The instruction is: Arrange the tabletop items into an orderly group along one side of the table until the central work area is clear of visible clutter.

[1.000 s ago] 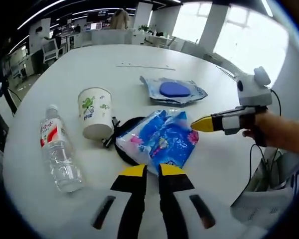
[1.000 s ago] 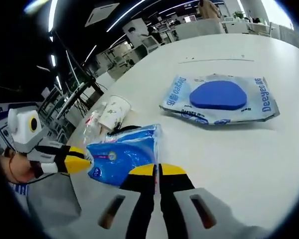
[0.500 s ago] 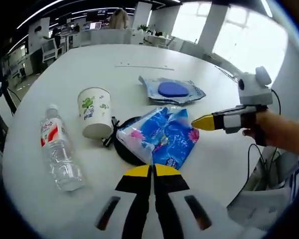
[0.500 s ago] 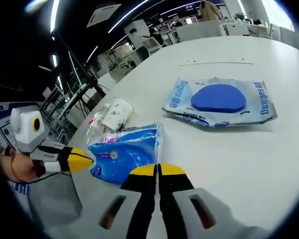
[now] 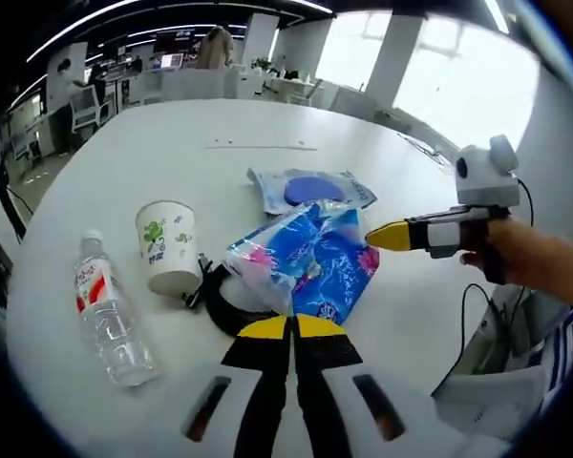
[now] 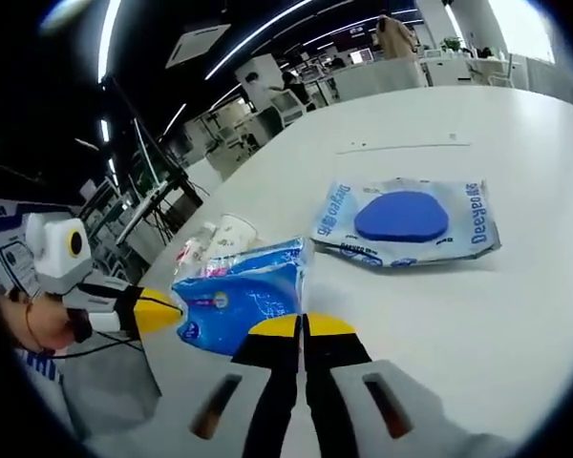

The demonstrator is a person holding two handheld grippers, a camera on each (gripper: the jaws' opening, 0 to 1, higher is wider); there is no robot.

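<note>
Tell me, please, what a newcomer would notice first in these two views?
The bright blue tissue pack lying mid-table on a black item, just ahead of the shut left hand-held gripper. Beyond it lies a wet-wipe pack with a blue lid; a paper cup and a water bottle sit to the left.

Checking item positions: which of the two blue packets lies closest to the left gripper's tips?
The crinkled blue tissue packet, just beyond the left gripper; the flat wet-wipes pack with the oval lid lies farther off.

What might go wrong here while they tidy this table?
The blue packet lies partly on a black ring that touches the paper cup, so dragging either might tip the cup. The bottle lies on its side and may roll. Both grippers, left and right, are shut.
</note>
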